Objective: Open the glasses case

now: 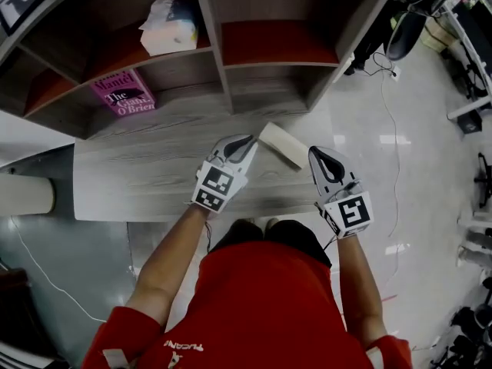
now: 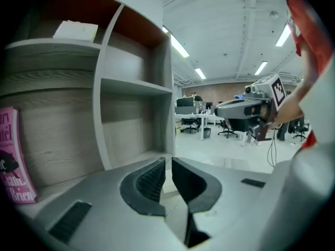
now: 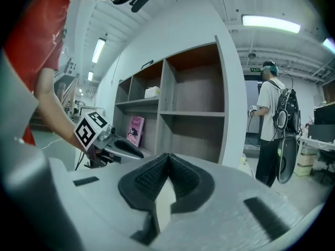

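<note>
Glasses case (image 1: 283, 144), a smooth cream oblong box, lies slantwise near the front edge of the grey wood-grain table (image 1: 131, 171). Only the head view shows it whole, with both gripper tips just beside its ends. The left gripper (image 1: 246, 144) is narrow, a slit between ribbed black pads (image 2: 149, 179). The right gripper (image 1: 317, 158) has its tips together, with a cream sliver behind them. Whether either grips the case I cannot tell.
</note>
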### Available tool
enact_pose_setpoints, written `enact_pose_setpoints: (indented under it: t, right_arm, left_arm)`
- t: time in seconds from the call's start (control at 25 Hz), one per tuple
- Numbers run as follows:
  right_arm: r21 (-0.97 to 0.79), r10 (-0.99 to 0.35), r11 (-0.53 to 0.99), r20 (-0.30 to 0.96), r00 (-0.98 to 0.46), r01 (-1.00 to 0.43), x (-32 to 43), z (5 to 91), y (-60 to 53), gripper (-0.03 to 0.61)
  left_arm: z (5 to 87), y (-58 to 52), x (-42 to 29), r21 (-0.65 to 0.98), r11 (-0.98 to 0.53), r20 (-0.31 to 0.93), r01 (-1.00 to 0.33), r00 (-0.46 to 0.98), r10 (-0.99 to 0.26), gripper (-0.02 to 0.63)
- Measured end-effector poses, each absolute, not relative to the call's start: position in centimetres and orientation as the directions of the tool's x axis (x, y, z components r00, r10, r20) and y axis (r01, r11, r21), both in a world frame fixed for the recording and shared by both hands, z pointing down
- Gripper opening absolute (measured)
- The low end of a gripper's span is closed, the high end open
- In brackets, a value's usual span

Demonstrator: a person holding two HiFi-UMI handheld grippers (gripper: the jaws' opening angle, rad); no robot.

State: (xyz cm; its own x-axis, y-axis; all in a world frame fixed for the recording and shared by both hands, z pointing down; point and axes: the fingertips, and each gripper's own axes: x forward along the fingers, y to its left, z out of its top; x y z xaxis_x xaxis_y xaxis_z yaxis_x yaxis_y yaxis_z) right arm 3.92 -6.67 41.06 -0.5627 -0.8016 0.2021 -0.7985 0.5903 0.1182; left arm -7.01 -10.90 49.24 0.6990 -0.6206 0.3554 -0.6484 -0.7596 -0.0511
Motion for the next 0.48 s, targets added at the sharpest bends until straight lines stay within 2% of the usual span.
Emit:
enact_pose_setpoints:
  t: [0.08,0.2,0.32,0.48]
  right_arm:
    - [0.120,-0.804,0.584,0.226,-0.550,-0.803,3.8,41.9,-6.9,0.008]
    - [0.114,-0.795,0.588,0.268,-0.545,-0.801,3.9,43.3,-7.1,0.048]
    - [0.118,-0.777,0.603,0.312,-0.547,-0.789,4.0,45.2,-7.7,0.082]
    - [0.106,-0.736,0.637,0.380,-0.560,-0.764,4.3,48.3,-7.9,0.148]
  left_arm:
    - [50.1,-11.3,-7.0,-0.046,-0.771,0.376,-0.636,0.704,-0.603,0.012]
    - [51.4,-11.7,-7.0,-0.033,-0.783,0.412,-0.621,0.705,-0.577,0.016]
    - [52.7,-12.2,-6.6,-0.025,-0.798,0.455,-0.602,0.704,-0.546,0.072]
    - [54.3,-12.6,-6.0,-0.016,-0.807,0.508,-0.591,0.690,-0.515,0.103]
